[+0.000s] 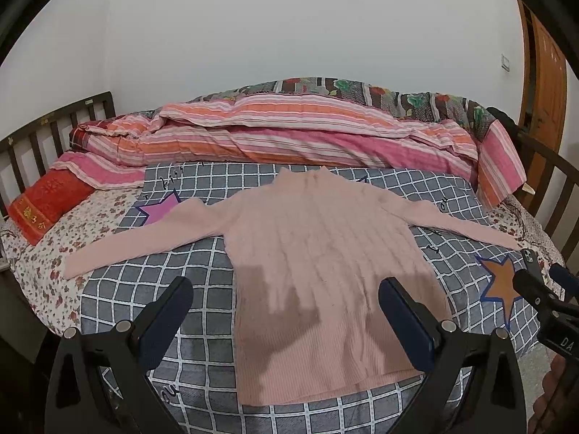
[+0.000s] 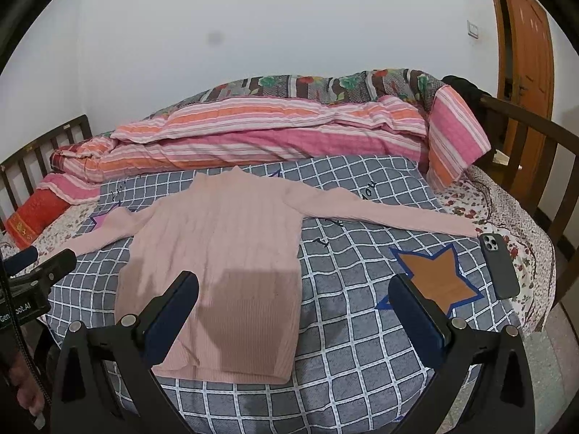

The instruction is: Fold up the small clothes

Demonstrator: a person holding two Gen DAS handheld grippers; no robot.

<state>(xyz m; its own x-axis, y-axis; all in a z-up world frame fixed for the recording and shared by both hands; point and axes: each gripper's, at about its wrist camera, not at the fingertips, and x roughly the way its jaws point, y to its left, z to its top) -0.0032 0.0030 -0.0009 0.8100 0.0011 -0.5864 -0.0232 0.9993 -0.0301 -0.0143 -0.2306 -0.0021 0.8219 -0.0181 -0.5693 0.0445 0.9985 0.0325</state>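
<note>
Left gripper (image 1: 286, 300) spread wide, nothing between its jaws; right gripper (image 2: 295, 293) likewise spread and empty. Both hover above the near edge of the bed, not touching cloth.

Pink sweater (image 1: 318, 275) lies flat, face up, straight ahead of the left gripper, hem nearest, collar far, both sleeves stretched out sideways. From the right gripper it sits ahead and to the left, its hem corner just under the left finger. It rests on a grey checked blanket (image 2: 362, 325) with star patches. A dark phone (image 2: 499, 267) lies ahead-right of the right gripper, just beside the right sleeve cuff (image 2: 466, 229). Striped quilts (image 1: 289, 133) are piled well beyond the collar.

Handling, as a guess: ribbed knit, light, soft, floppy, stretchy; no stiffness, so it will sag and drag if lifted from one point. Not slippery or fragile. Best holds look like the sleeve cuffs first, left cuff (image 1: 77, 266) far left of the left gripper, pinching the full thickness. Then the hem corners for the body fold. Watch that the right sleeve doesn't snag the phone.
</note>
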